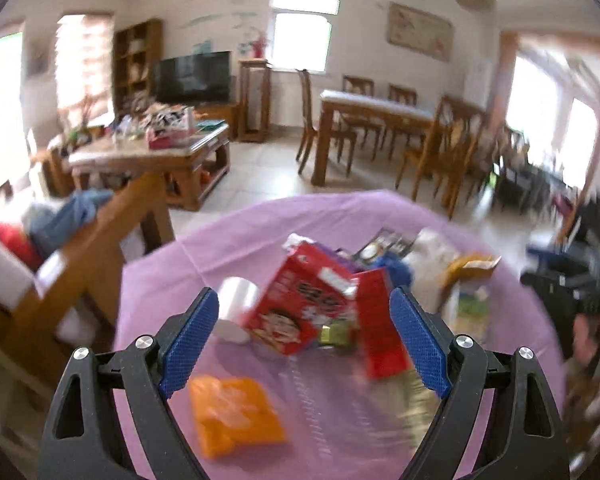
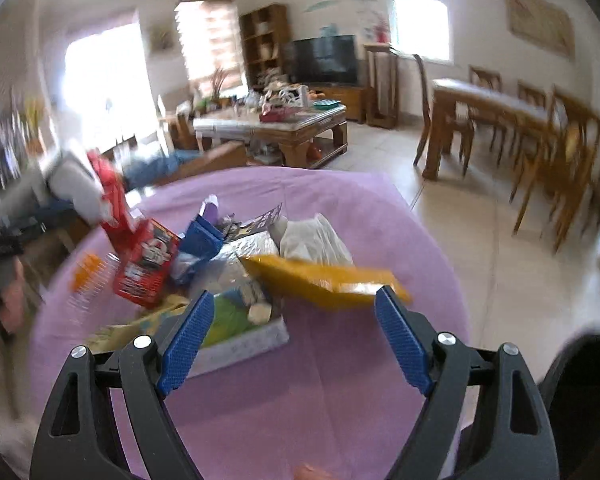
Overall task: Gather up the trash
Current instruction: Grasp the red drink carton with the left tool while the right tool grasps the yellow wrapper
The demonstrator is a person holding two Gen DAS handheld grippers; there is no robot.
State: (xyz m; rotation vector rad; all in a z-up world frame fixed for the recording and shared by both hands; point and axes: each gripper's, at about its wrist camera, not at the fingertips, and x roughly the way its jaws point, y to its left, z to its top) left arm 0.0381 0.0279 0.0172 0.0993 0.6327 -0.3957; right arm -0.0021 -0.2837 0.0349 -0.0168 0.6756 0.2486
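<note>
Cloth: a purple tablecloth [image 1: 236, 240] carries a heap of trash near its far edge.
Heap, left to right: orange packet [image 1: 234, 414], red carton [image 1: 300, 308], blue wrapper [image 2: 202, 240], white bag [image 2: 314, 240], yellow packet [image 2: 324, 280].
Left gripper [image 1: 304, 344]: fingers wide, holding nothing.
Right gripper [image 2: 294, 336]: fingers wide, empty, above the cloth's near part.

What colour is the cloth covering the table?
Light purple tablecloth, seen best from the right wrist view.
</note>
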